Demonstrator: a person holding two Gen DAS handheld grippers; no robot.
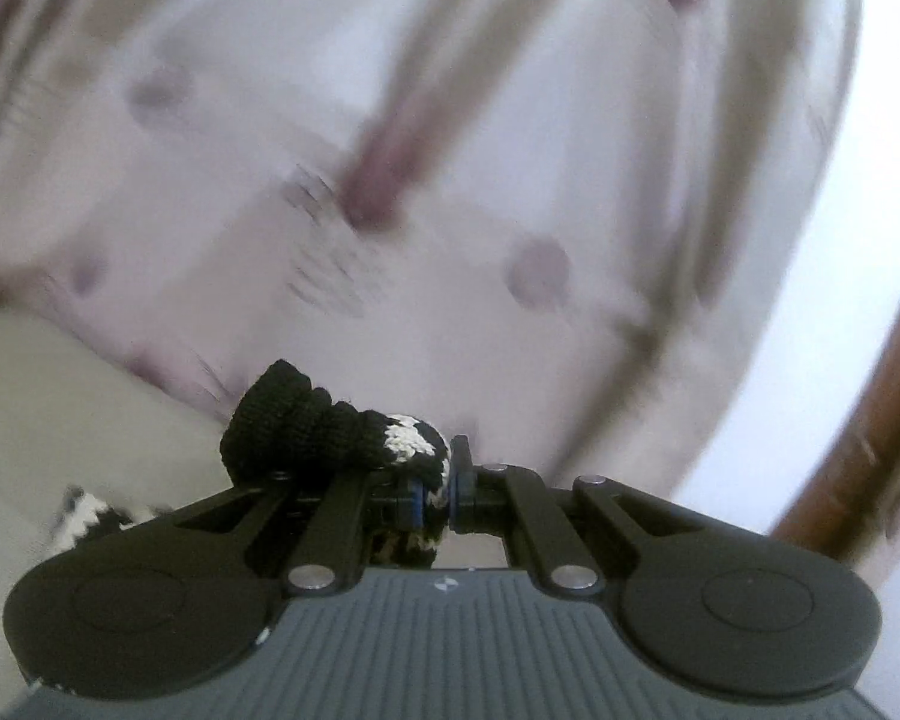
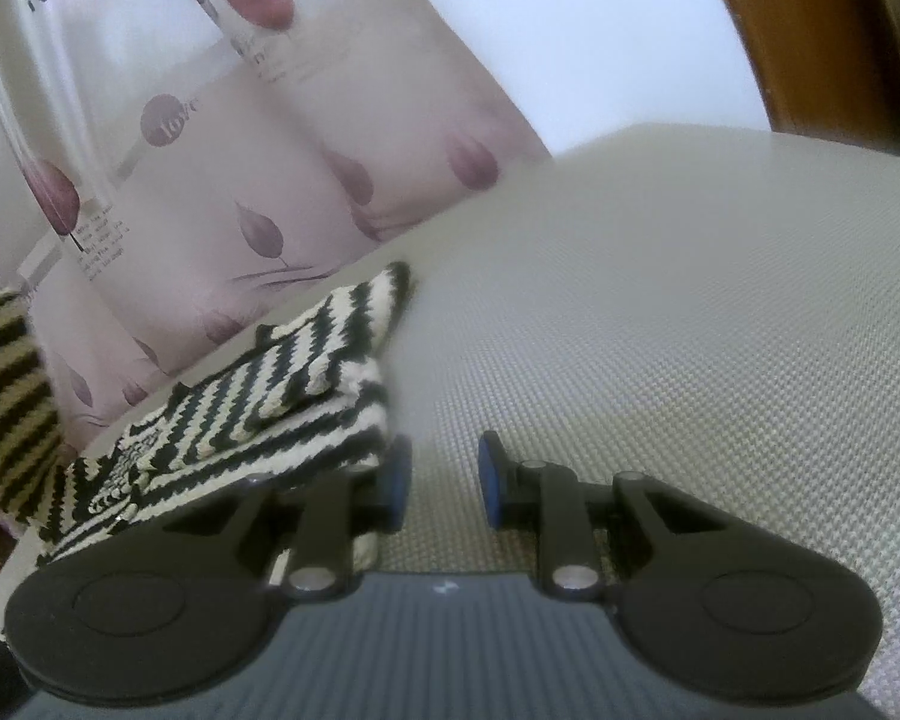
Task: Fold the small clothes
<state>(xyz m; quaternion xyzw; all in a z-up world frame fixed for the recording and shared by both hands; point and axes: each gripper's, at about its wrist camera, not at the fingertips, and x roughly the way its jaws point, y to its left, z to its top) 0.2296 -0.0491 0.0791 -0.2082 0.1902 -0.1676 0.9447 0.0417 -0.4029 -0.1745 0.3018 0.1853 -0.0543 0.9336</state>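
Note:
A black-and-cream striped knitted garment (image 2: pixel 282 396) lies bunched on the grey woven surface (image 2: pixel 690 360), and one part of it rises at the far left (image 2: pixel 6 390). My left gripper (image 1: pixel 444 492) is shut on a black cuff-like end of this knit (image 1: pixel 306 438), which it holds up in front of the blurred curtain. More striped knit hangs below its left finger (image 1: pixel 84 516). My right gripper (image 2: pixel 444 480) is low over the surface, jaws apart with only bare cloth between them. Its left fingertip (image 2: pixel 399 480) is at the garment's right edge.
A pale curtain with purple leaf prints (image 2: pixel 240 150) hangs behind the surface on the left. A brown wooden frame (image 2: pixel 744 12) stands at the far right, with a white wall (image 2: pixel 570 30) beside it. The grey surface stretches right of the garment.

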